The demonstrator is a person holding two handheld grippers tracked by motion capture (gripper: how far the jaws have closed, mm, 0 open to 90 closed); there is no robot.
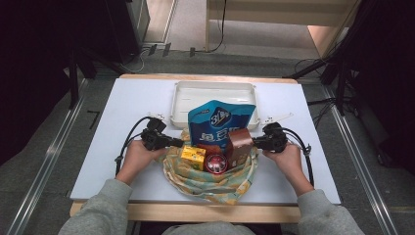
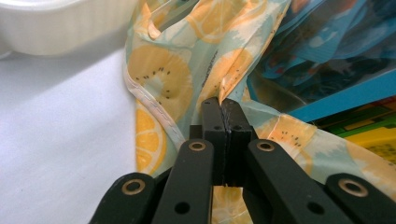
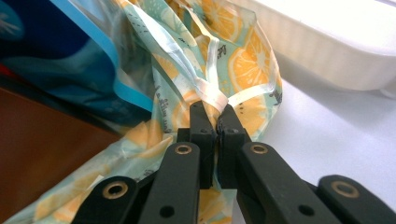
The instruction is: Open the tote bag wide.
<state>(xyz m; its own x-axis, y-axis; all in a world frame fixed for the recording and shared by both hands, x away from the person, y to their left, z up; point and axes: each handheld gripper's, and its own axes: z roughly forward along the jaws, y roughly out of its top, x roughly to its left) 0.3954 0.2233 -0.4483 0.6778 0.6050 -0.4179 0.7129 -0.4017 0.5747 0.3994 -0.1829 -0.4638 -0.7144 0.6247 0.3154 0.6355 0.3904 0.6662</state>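
Note:
A fruit-print plastic bag (image 1: 210, 178) lies open on the white table (image 1: 127, 112), slumped around a blue snack pouch (image 1: 219, 122), a brown box (image 1: 239, 145), a yellow box (image 1: 194, 156) and a round red tin (image 1: 216, 163). My left gripper (image 1: 180, 143) is shut on the bag's left rim; its pads pinch the orange-slice film (image 2: 223, 84). On the other side my right gripper (image 1: 255, 143) is shut on the bag's right rim, where its tips clamp a gathered white-edged fold (image 3: 212, 99).
A white rectangular tray (image 1: 214, 90) sits just behind the bag; its wall shows in both gripper views (image 2: 60, 28) (image 3: 336, 51). Bare table lies left and right of the bag. Cables trail from both grippers. The table's front edge is near the person's forearms.

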